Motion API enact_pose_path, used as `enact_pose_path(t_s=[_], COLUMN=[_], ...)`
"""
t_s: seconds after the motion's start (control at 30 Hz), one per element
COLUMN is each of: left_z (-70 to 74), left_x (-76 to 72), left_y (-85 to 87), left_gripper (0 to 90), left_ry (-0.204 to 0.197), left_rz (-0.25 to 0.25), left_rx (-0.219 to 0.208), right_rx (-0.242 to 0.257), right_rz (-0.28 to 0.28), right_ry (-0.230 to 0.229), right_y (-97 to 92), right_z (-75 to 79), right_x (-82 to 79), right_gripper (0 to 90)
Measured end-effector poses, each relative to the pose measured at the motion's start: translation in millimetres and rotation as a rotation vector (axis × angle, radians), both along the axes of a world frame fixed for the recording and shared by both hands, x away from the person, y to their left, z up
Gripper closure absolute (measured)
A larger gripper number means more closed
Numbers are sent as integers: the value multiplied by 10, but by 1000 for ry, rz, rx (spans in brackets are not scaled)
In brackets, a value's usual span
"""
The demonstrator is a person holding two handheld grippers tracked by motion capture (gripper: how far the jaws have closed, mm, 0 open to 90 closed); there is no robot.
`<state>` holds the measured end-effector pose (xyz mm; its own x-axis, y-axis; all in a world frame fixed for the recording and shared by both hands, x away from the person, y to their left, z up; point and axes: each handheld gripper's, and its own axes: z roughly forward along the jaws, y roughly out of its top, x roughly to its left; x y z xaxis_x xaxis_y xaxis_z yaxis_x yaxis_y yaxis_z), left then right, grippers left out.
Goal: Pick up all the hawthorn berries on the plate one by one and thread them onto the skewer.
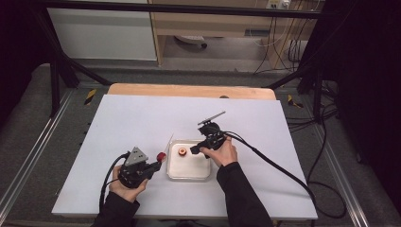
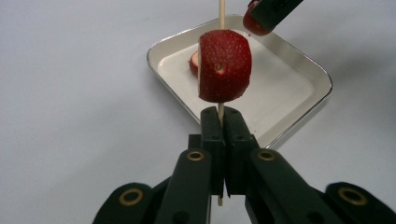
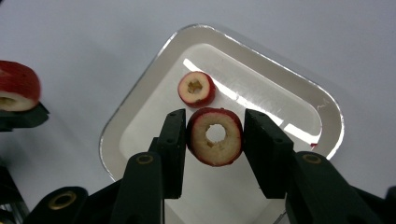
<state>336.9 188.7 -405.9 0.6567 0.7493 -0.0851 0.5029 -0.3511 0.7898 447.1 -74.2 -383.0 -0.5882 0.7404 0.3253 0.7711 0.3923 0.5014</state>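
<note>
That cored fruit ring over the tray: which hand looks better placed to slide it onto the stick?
The right. Its claw holds the ring above the tray, while the left claw is clamped on the skewer.

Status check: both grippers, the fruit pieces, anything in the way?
Left gripper shut on skewer, one red fruit piece threaded. Right gripper shut on cored ring above tray. One slice left in tray. Nothing in the way.

Tongs point(image 3: 215, 140) clamp fruit ring point(image 3: 215, 136), seemingly lifted over tray point(image 3: 299, 88); second ring point(image 3: 196, 89) inside.
</note>
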Motion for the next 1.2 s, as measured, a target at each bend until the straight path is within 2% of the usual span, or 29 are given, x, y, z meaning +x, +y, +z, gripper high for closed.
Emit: enact_pose_path(t_s=[0.1, 0.2, 0.4, 0.47, 0.53, 0.87, 1.2], left_z=[3, 4, 8, 10, 11, 33, 29], left_x=[-7, -13, -27, -32, -38, -62, -94], left_y=[-5, -15, -34, -39, -44, -46, -128], left_gripper=[886, 886, 886, 886, 886, 885, 885], left_ry=[-5, -7, -14, -14, -15, -15, 11], left_rz=[3, 1, 3, 5, 10, 28, 34], left_rx=[-2, -1, -8, -12, -17, -59, -95], right_rx=[52, 132, 289, 326, 388, 578, 731], right_rz=[-11, -32, -84, -99, -114, -220, -303], right_ry=[-35, -69, -137, -163, -183, -306, -453], right_y=[-39, -94, -188, -186, -182, -117, -37], right_z=[64, 106, 110, 99, 85, 79, 65], right_x=[-51, -107, -206, -238, -271, -383, -482], right_gripper=[606, 607, 607, 607, 607, 607, 608])
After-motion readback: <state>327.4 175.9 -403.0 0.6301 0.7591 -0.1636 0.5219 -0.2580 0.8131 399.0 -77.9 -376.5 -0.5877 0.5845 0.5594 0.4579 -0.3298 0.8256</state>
